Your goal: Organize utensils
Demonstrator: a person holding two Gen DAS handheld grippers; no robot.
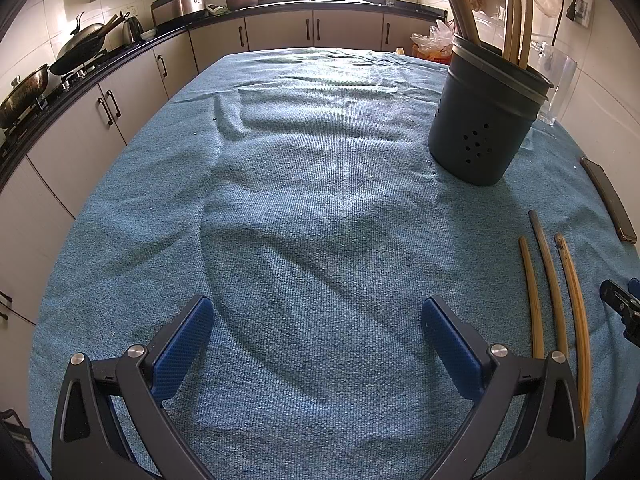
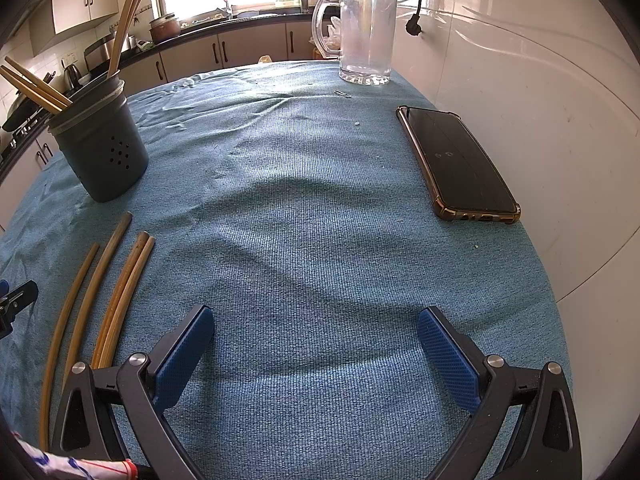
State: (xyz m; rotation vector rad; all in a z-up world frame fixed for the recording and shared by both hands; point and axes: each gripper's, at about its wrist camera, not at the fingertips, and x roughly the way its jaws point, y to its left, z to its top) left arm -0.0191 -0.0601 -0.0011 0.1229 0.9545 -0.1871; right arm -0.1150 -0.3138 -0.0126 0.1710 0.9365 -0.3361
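A dark perforated utensil holder (image 1: 486, 120) stands on the blue cloth with several chopsticks upright in it; it also shows in the right wrist view (image 2: 100, 148). Several loose bamboo chopsticks (image 1: 554, 296) lie side by side on the cloth to the right of my left gripper, and to the left of my right gripper (image 2: 100, 300). My left gripper (image 1: 318, 344) is open and empty over bare cloth. My right gripper (image 2: 316, 348) is open and empty over bare cloth.
A black phone (image 2: 456, 164) in a brown case lies at the right near the white wall. A clear glass mug (image 2: 366, 36) stands at the far right of the table. Kitchen counters with pans (image 1: 80, 48) run along the left and back.
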